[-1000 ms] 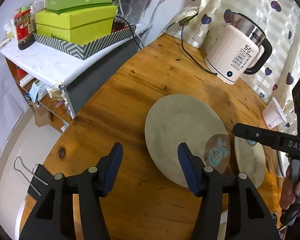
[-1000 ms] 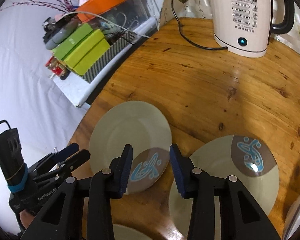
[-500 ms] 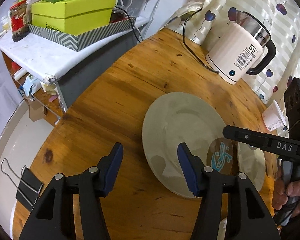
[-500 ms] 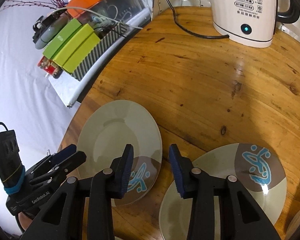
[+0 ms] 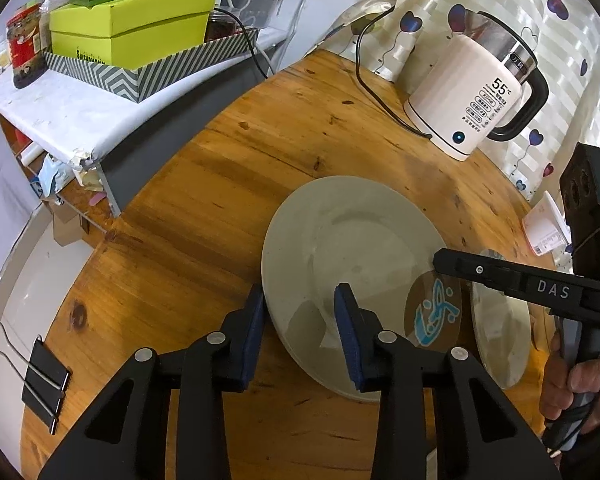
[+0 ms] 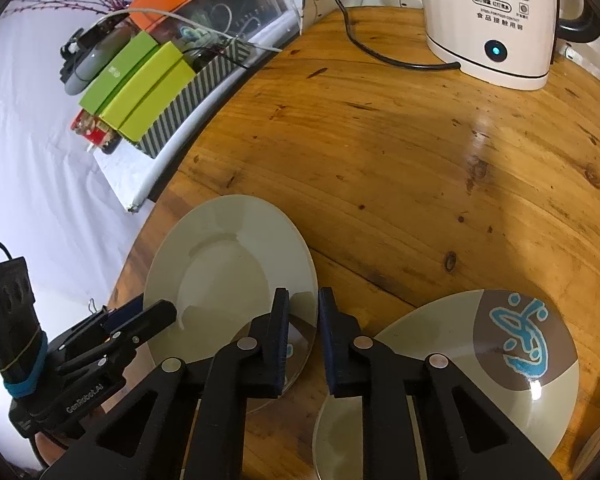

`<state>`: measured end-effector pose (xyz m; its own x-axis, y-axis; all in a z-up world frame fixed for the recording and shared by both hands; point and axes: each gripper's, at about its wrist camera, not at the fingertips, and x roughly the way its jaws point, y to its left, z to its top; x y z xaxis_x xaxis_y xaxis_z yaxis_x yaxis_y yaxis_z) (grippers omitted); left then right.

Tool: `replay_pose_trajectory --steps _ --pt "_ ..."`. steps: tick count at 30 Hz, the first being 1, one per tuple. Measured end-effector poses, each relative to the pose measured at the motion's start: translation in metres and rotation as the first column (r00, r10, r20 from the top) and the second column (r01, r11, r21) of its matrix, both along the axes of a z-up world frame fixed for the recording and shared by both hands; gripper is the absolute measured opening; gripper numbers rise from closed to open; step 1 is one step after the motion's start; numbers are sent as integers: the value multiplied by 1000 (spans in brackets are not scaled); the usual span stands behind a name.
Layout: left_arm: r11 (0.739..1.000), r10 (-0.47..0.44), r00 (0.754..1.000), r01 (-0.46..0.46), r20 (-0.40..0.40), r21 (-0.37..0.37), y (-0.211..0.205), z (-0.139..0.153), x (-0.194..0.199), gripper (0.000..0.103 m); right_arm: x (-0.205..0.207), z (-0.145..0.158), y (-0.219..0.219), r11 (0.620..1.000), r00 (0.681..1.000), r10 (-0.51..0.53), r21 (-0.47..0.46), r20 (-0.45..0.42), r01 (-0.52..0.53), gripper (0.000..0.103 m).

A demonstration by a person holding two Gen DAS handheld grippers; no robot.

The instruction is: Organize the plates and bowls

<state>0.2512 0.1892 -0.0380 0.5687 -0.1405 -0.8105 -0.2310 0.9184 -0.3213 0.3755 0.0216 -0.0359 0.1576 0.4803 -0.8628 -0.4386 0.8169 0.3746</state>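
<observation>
— What's the left gripper (image 5: 302, 316) doing?

— Its jaws have just been closing but stand well apart. They straddle the near left rim of the pale plate (image 5: 352, 240): one pad just outside the edge, the other over the plate's surface. Neither visibly presses.

— And the right gripper (image 6: 304, 332)?

— It has also just been closing, down to a narrow slit. The same plate's right rim, by its brown patch, sits in that slit. Whether the pads actually bite, I cannot tell.

— Where does the plate lie?

— Flat on the round wooden table (image 5: 220, 200), near its left edge.

— Any room around it?

— To the right a second plate (image 6: 440, 360) with a blue figure lies just beside it; the right claw's outer finger fills that gap. Beyond, bare wood runs to the white kettle (image 5: 476, 108) at the far side. A binder clip (image 5: 46, 384) sits at the near left edge, well apart.
</observation>
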Motion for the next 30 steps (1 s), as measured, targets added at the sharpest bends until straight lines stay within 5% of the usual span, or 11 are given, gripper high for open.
replay_pose_trajectory --steps 14,30 --pt "1000 8 1000 -9 25 21 -6 26 -19 36 -15 21 -5 1000 1000 -2 15 9 2 15" --pt "999 -28 998 26 56 43 -35 55 -77 36 -86 50 -34 1000 999 -22 7 32 22 15"
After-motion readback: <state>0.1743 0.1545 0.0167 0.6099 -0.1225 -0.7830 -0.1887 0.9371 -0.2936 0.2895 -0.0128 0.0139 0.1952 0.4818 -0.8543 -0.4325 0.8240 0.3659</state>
